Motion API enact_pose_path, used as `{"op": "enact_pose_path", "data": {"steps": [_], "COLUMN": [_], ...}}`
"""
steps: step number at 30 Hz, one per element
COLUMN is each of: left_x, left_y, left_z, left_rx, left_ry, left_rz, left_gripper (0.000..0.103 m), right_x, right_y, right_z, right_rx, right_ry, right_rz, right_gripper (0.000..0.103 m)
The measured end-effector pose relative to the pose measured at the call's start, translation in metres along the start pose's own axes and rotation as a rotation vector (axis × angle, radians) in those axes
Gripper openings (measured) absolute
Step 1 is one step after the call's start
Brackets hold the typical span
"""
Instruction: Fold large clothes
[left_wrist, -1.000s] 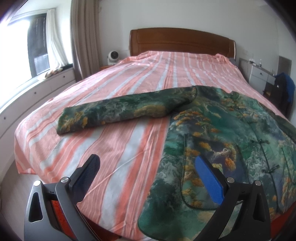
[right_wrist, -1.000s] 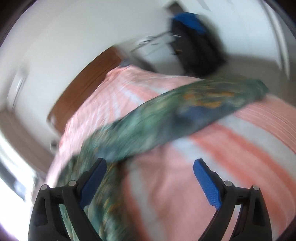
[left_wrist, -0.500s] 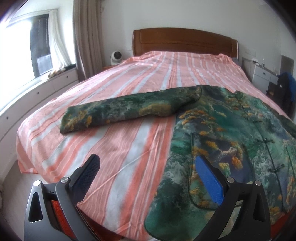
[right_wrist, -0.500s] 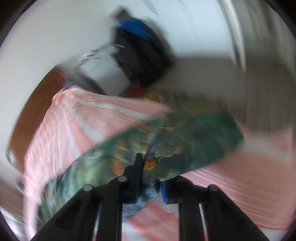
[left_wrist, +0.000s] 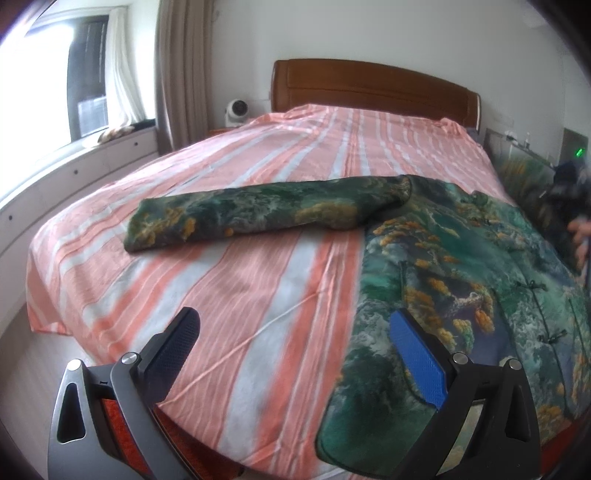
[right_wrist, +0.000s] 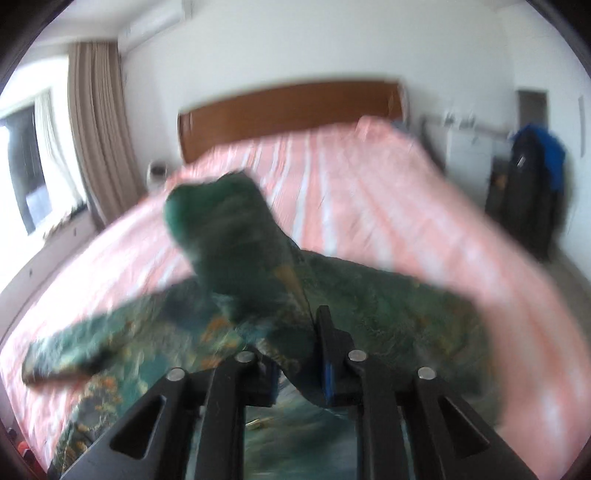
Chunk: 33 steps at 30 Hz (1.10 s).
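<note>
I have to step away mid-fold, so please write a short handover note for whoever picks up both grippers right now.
Left hand-held gripper: open, empty, hovering over the bed's near edge.
Right hand-held gripper: shut on the green patterned jacket's right sleeve, lifted above the jacket body.
Left sleeve lies flat, stretched out across the striped sheet.
Done: right sleeve gripped and raised.
Left: lay it across the body, fold in the other sleeve, then fold the body.

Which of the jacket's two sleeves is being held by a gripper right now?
The sleeve lifted in the right wrist view: the right gripper is shut on it. The other sleeve lies flat on the bed, untouched by the open left gripper.
</note>
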<state>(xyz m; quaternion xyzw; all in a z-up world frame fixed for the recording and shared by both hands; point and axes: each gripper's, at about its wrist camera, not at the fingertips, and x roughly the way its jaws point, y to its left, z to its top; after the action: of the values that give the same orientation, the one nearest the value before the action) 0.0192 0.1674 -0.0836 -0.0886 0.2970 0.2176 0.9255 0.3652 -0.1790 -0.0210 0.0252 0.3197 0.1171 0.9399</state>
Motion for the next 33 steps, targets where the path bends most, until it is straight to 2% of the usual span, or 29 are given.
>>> {"op": "enact_pose_path", "data": {"steps": [1, 2, 3, 4, 9, 11, 12, 13, 15, 17, 18, 19, 20, 22, 25, 27, 30, 33], "left_x": [0.0, 0.001, 0.001, 0.002, 0.011, 0.013, 0.013, 0.014, 0.014, 0.015, 0.015, 0.015, 0.014, 0.011, 0.011, 0.012, 0.01, 0.006], "left_y": [0.003, 0.006, 0.008, 0.01, 0.011, 0.009, 0.008, 0.006, 0.004, 0.001, 0.0, -0.001, -0.001, 0.0, 0.001, -0.002, -0.006, -0.009], "left_z": [0.0, 0.0, 0.001, 0.001, 0.0, 0.0, 0.0, -0.001, -0.003, -0.005, -0.005, -0.006, -0.006, -0.007, -0.007, -0.007, -0.008, -0.009], "left_rx": [-0.009, -0.022, -0.03, -0.037, -0.05, -0.045, -0.042, -0.038, -0.025, -0.006, 0.007, 0.017, 0.027, 0.028, 0.02, 0.028, 0.045, 0.057], "left_ry": [0.002, 0.003, 0.004, 0.003, 0.019, 0.019, 0.019, 0.02, 0.023, 0.024, 0.023, 0.022, 0.018, 0.01, 0.013, 0.018, 0.017, 0.008], "left_rz": [0.0, -0.002, -0.004, -0.006, -0.017, -0.021, -0.022, -0.023, -0.021, -0.012, -0.006, 0.001, 0.007, 0.01, 0.005, 0.005, 0.0, -0.008], "left_gripper": [0.102, 0.102, 0.102, 0.102, 0.102, 0.102, 0.102, 0.102, 0.102, 0.102, 0.102, 0.102, 0.102, 0.102, 0.102, 0.102, 0.102, 0.102], "right_x": [0.026, 0.042, 0.056, 0.06, 0.021, 0.011, 0.005, 0.013, 0.019, 0.043, 0.06, 0.067, 0.069, 0.047, -0.007, -0.04, -0.085, -0.121], "right_y": [0.014, 0.019, 0.026, 0.029, 0.016, 0.008, 0.0, -0.008, -0.024, -0.036, -0.043, -0.048, -0.044, -0.034, -0.005, 0.014, 0.041, 0.057], "right_z": [-0.015, -0.025, -0.042, -0.056, -0.052, -0.043, -0.041, -0.04, -0.049, -0.055, -0.062, -0.067, -0.066, -0.064, -0.07, -0.082, -0.115, -0.15], "right_rx": [0.003, 0.013, 0.038, 0.062, 0.028, 0.024, 0.024, 0.026, 0.04, 0.06, 0.076, 0.092, 0.096, 0.099, 0.084, 0.051, -0.011, -0.083], "right_ry": [0.098, 0.16, 0.227, 0.251, 0.168, 0.135, 0.126, 0.133, 0.171, 0.252, 0.324, 0.34, 0.312, 0.223, 0.123, 0.087, 0.067, 0.079], "right_rz": [0.03, 0.053, 0.088, 0.109, 0.127, 0.116, 0.096, 0.069, -0.01, -0.015, -0.014, -0.025, -0.033, -0.052, -0.011, 0.003, 0.052, 0.06], "right_gripper": [0.068, 0.079, 0.079, 0.08, 0.08, 0.082, 0.087, 0.089, 0.089, 0.092, 0.092, 0.092, 0.092, 0.092, 0.092, 0.093, 0.094, 0.094]}}
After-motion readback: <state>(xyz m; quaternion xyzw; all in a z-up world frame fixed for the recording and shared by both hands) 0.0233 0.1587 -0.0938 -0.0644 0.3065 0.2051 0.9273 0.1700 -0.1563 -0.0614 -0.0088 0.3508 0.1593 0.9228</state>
